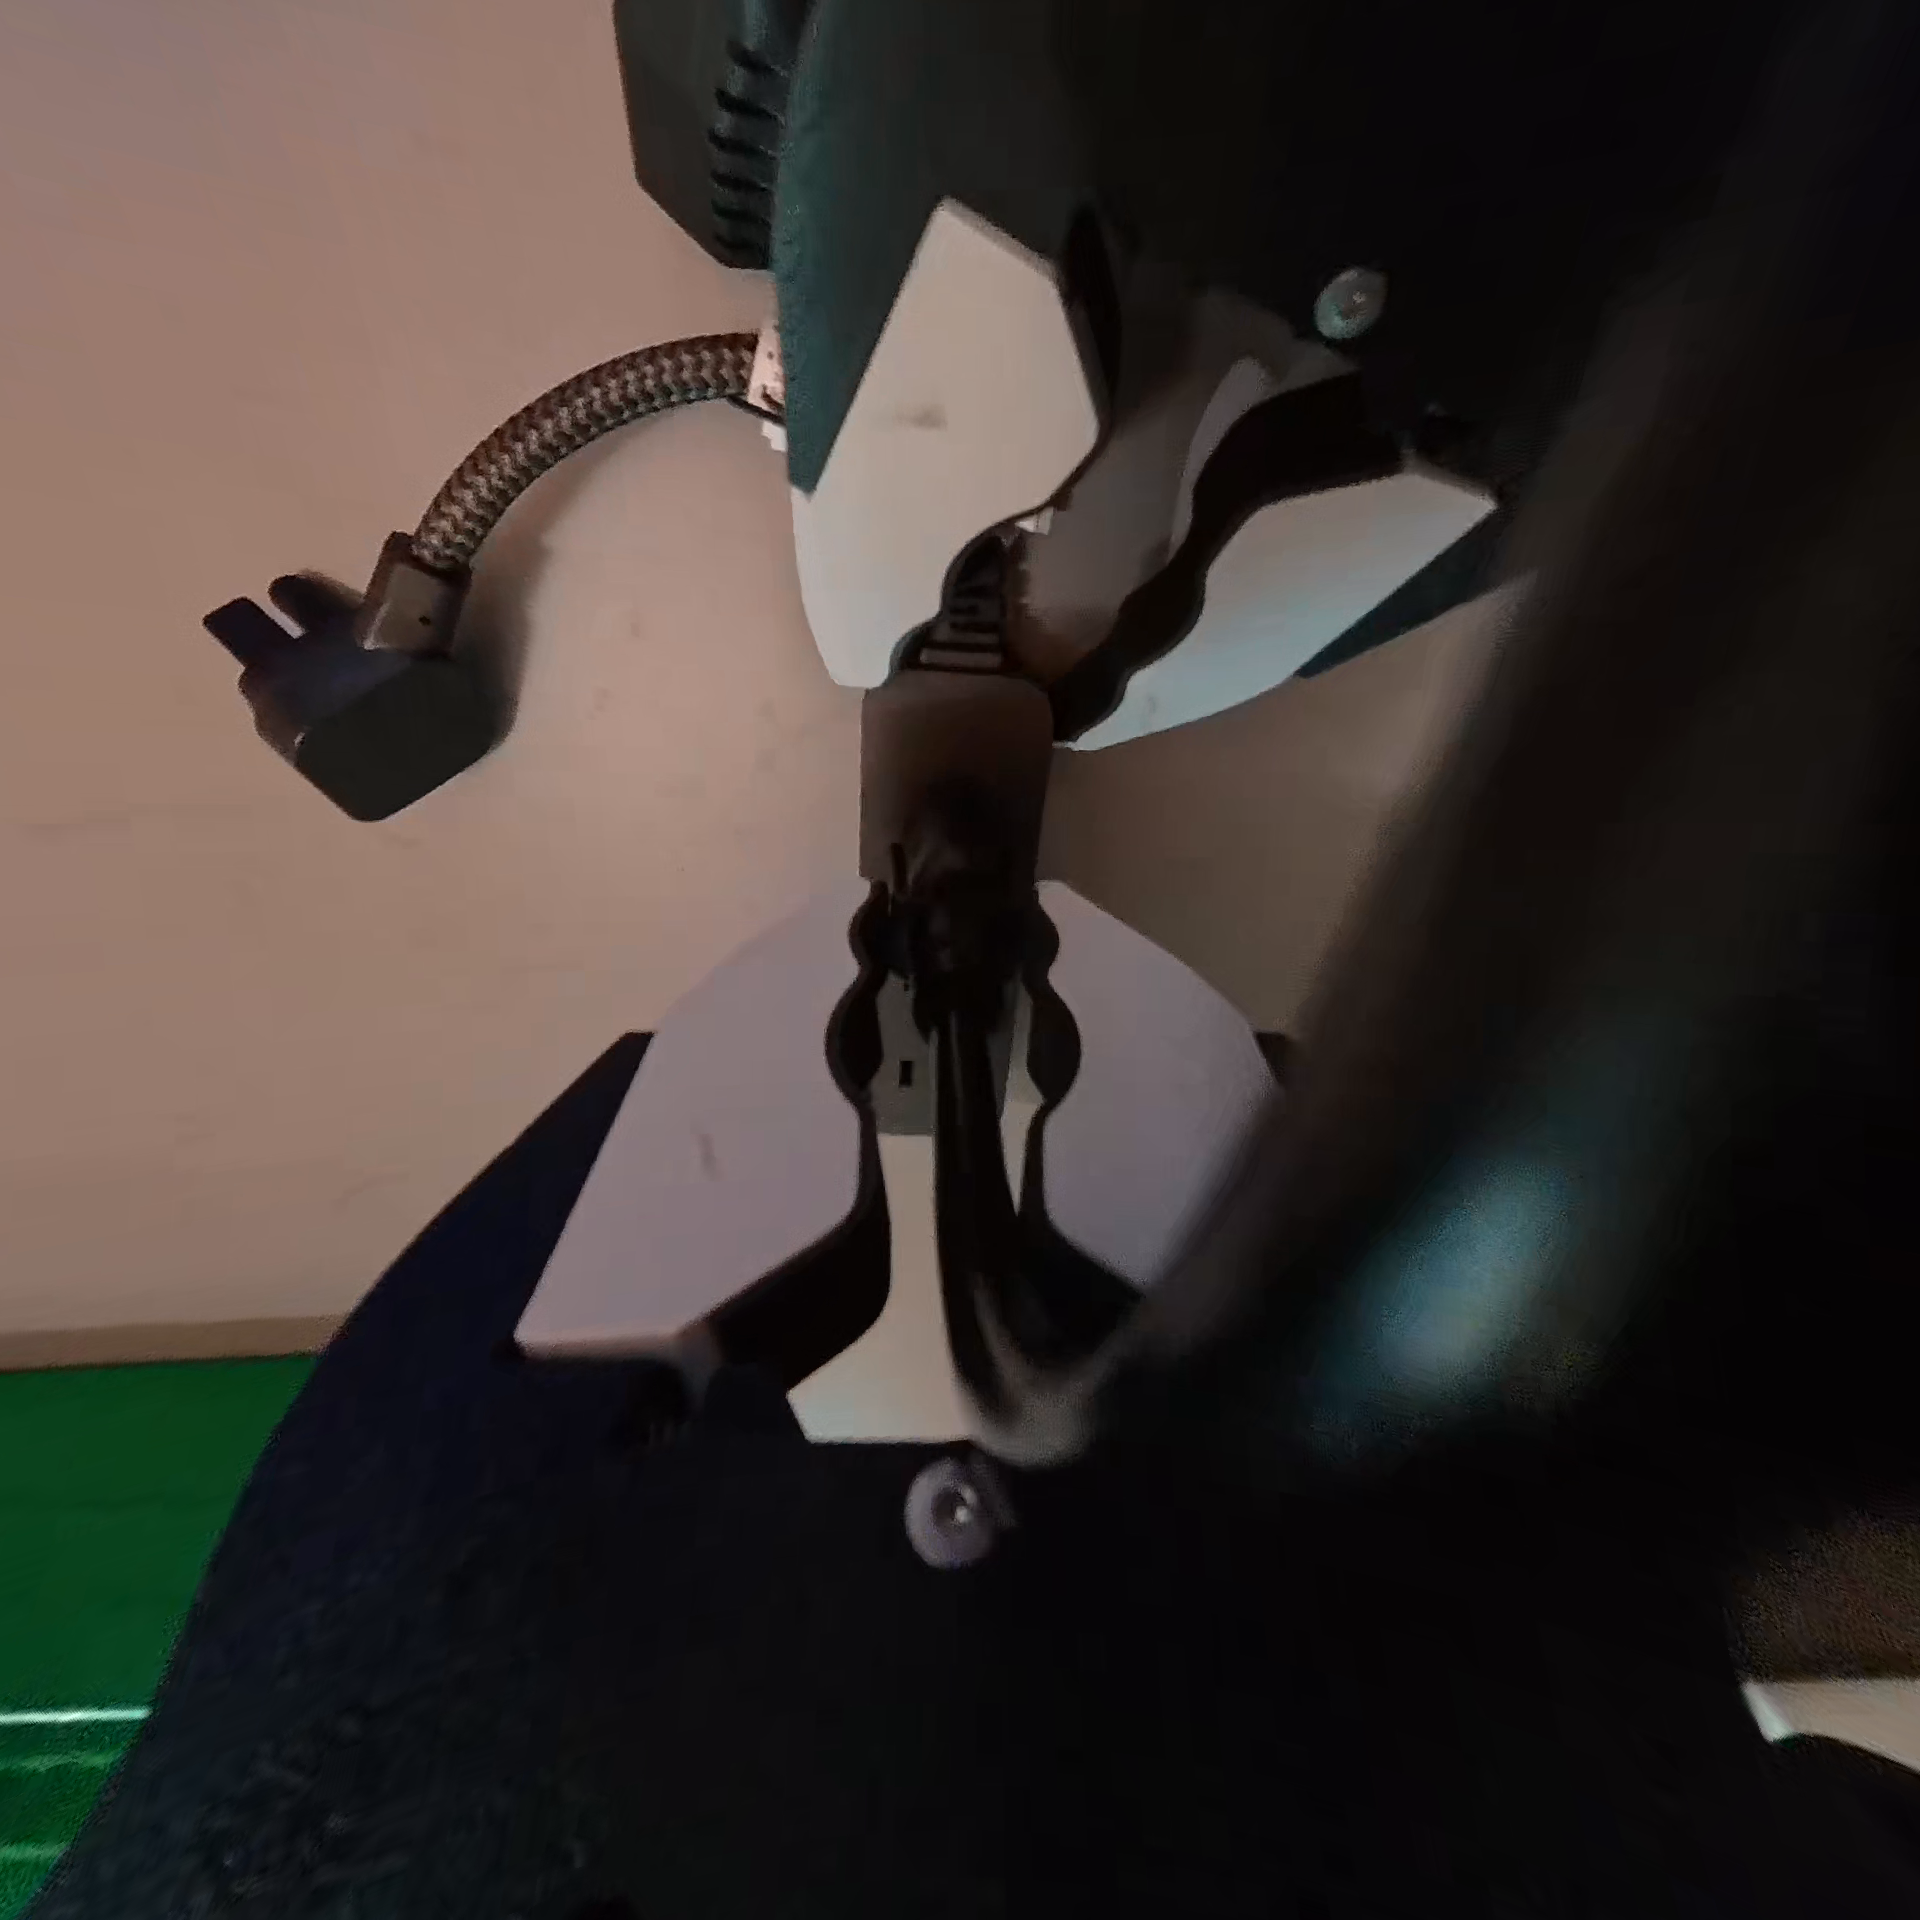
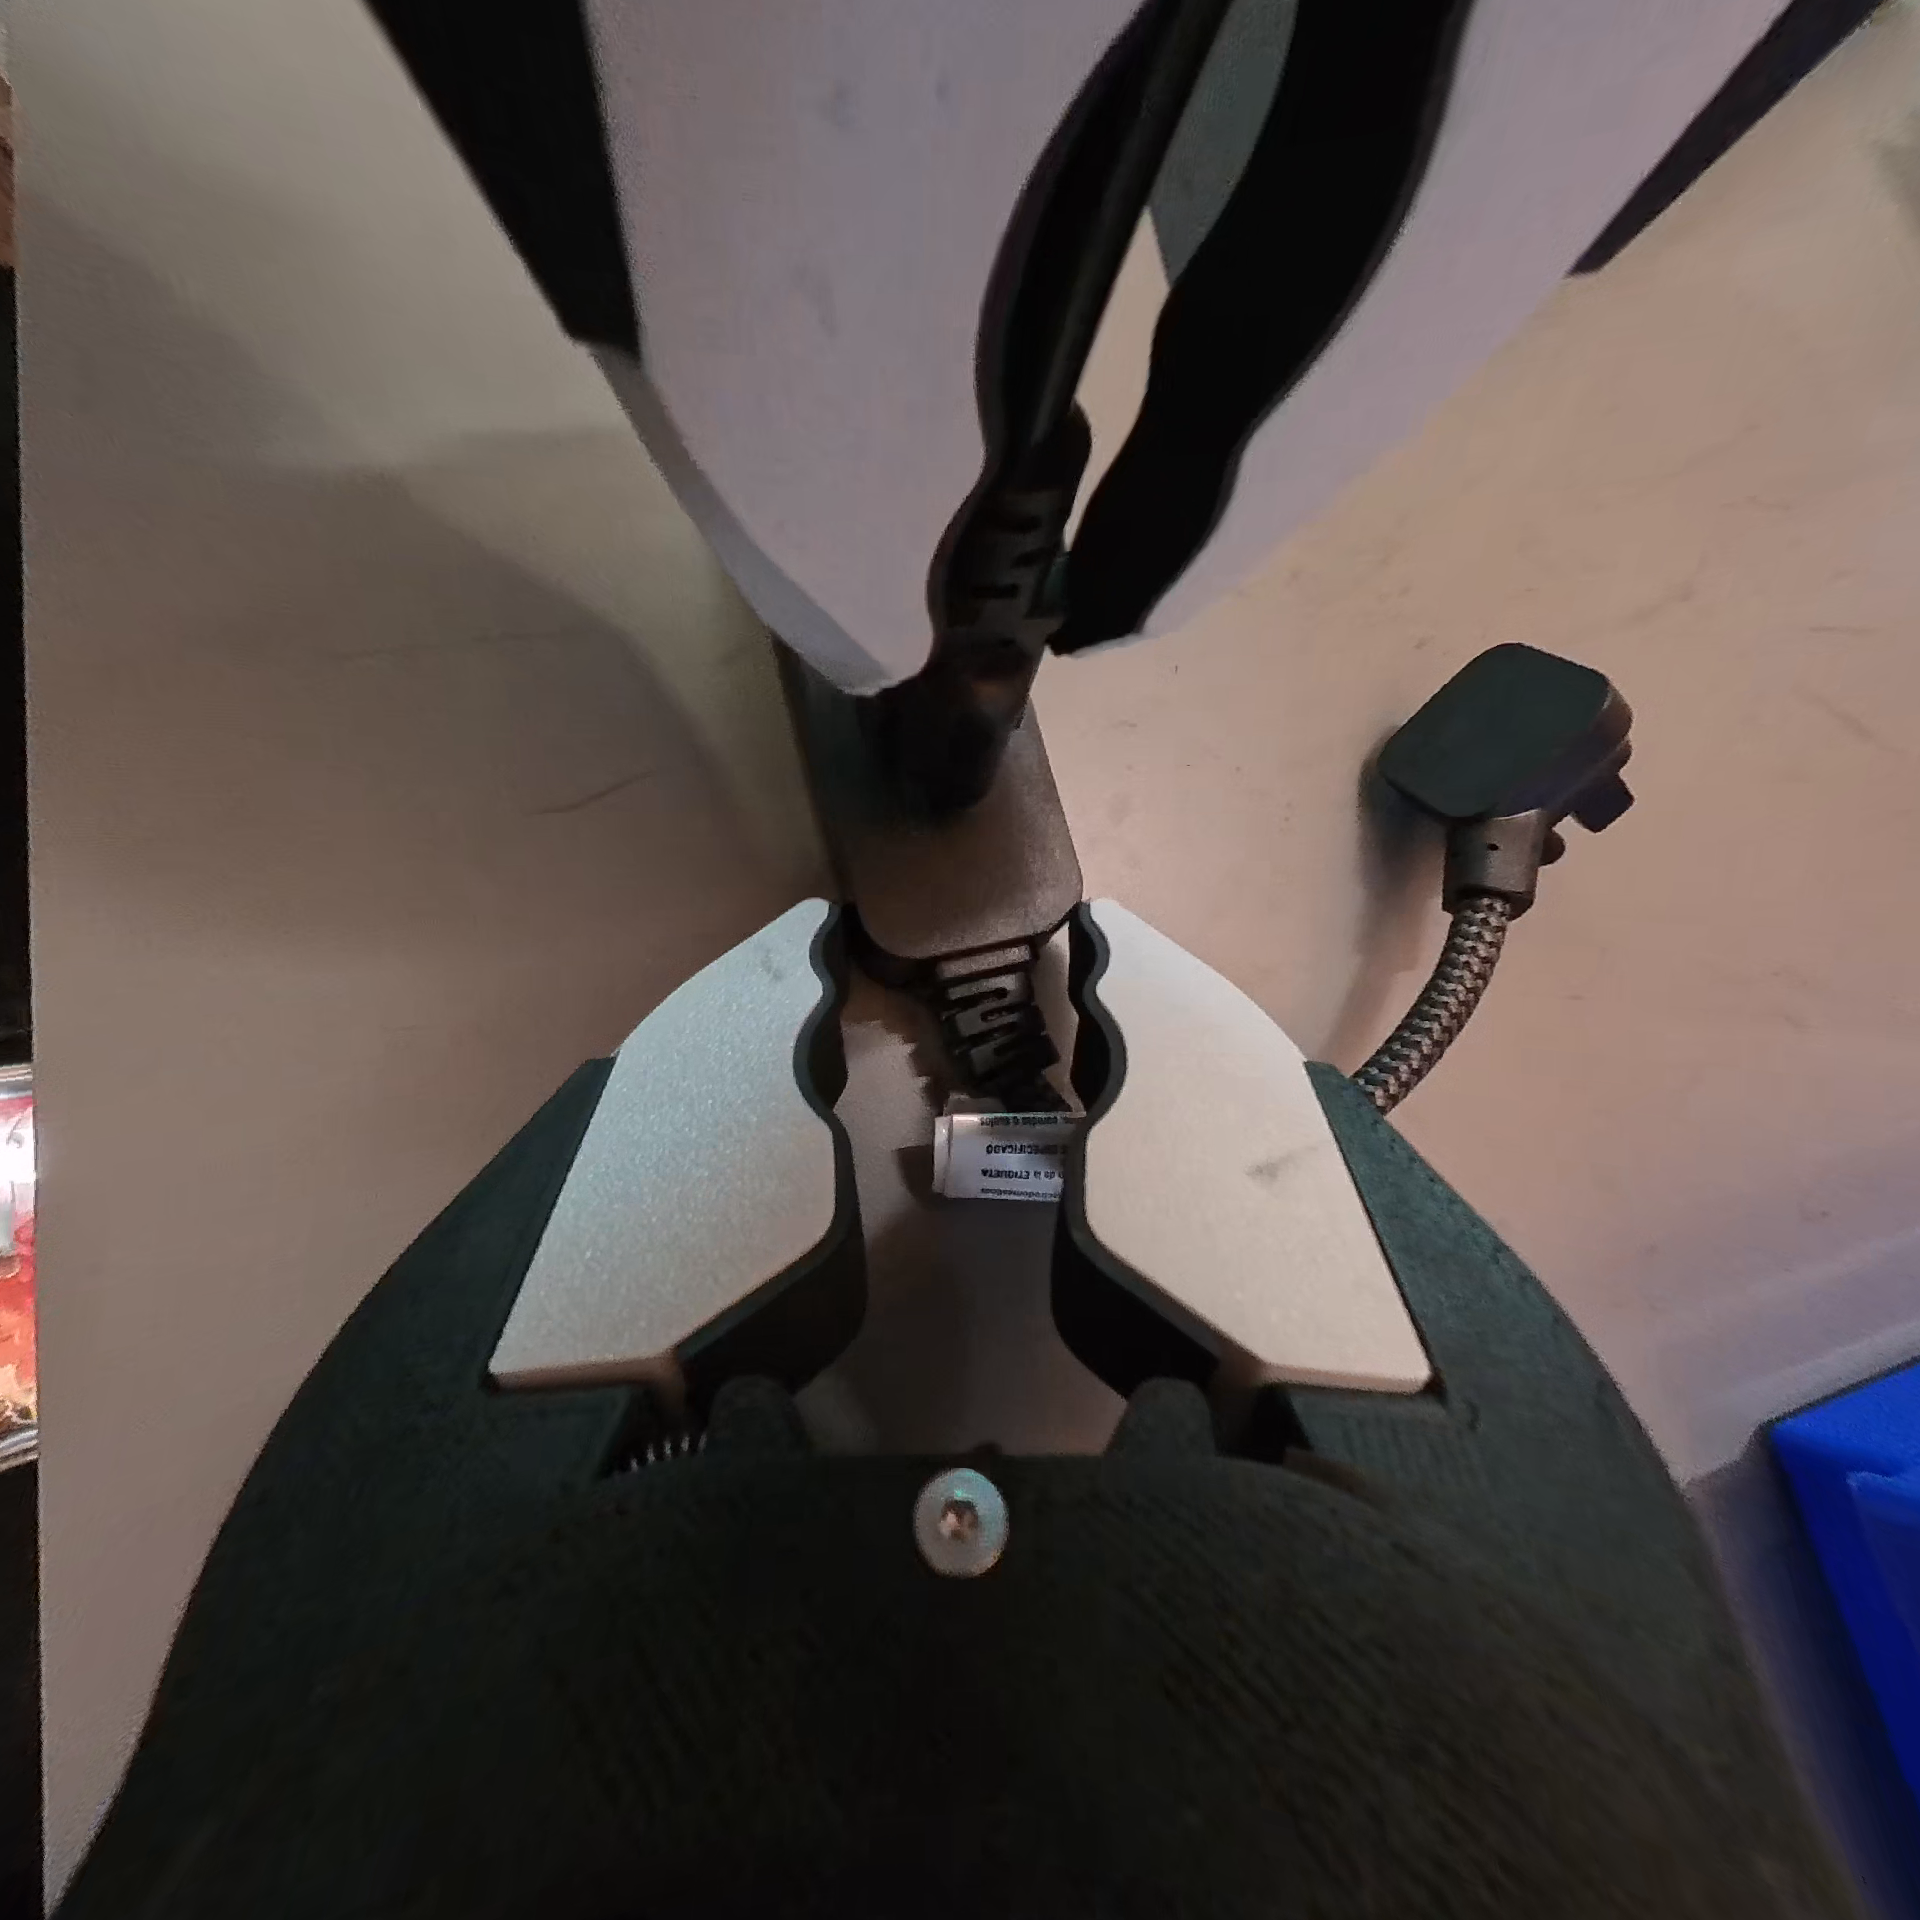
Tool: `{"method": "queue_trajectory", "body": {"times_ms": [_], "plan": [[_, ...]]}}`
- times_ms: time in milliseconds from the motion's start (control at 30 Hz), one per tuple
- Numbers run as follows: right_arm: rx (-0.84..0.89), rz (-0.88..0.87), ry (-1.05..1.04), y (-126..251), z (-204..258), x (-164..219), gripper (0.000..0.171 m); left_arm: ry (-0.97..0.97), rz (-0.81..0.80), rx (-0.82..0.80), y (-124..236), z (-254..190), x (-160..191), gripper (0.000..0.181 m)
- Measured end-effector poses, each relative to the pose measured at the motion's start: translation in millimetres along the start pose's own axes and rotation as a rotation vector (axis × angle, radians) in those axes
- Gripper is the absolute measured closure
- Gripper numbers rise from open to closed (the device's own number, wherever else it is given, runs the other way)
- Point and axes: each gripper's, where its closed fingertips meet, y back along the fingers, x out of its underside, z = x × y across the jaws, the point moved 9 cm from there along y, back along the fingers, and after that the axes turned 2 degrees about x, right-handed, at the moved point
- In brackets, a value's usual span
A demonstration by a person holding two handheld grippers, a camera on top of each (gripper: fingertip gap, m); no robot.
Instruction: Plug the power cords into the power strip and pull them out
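A small dark power strip block (image 2: 956,831) is held above the beige table between my two grippers, which face each other. My right gripper (image 2: 961,935) is shut on the block's near end, around its ribbed strain relief (image 2: 987,1023) and a white label. My left gripper (image 1: 951,935) is shut on a black power cord plug (image 2: 997,582) whose front end meets the far side of the block (image 1: 956,769). I cannot tell how deep it sits. The right gripper (image 1: 987,665) shows opposite in the left wrist view, and the left gripper (image 2: 1029,623) in the right wrist view.
A braided cable (image 2: 1455,987) with a flat black angled plug (image 2: 1496,743) lies loose on the table (image 2: 364,935); it also shows in the left wrist view (image 1: 384,707). A green mat (image 1: 104,1507) and a blue box (image 2: 1849,1558) lie at the edges. A dark blurred shape (image 1: 1610,935) fills the left view's right side. About 5 centimetres separates my left fingertips from my right.
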Motion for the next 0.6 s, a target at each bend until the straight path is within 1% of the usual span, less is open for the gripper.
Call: {"method": "queue_trajectory", "body": {"times_ms": [100,167,267,367,467,600], "plan": [[-0.001,-0.002,-0.013,0,0,1,0.130,-0.060,0.038,-0.019,0,-2,-3,0.158],[0.001,-0.003,-0.013,0,1,1,0.131,-0.054,0.046,-0.039,0,-4,-4,0.158],[-0.002,-0.005,-0.022,0,0,1,0.131,-0.081,0.007,-0.041,-1,-2,-1,0.158],[-0.003,-0.007,-0.038,0,0,1,0.131,-0.020,-0.073,0.028,-1,6,4,0.158],[-0.022,-0.008,-0.073,0,-1,3,0.132,-0.092,-0.059,-0.051,-1,-4,6,0.158],[-0.013,-0.005,-0.072,0,0,3,0.132,-0.075,-0.056,-0.021,-1,1,4,0.157]]}}
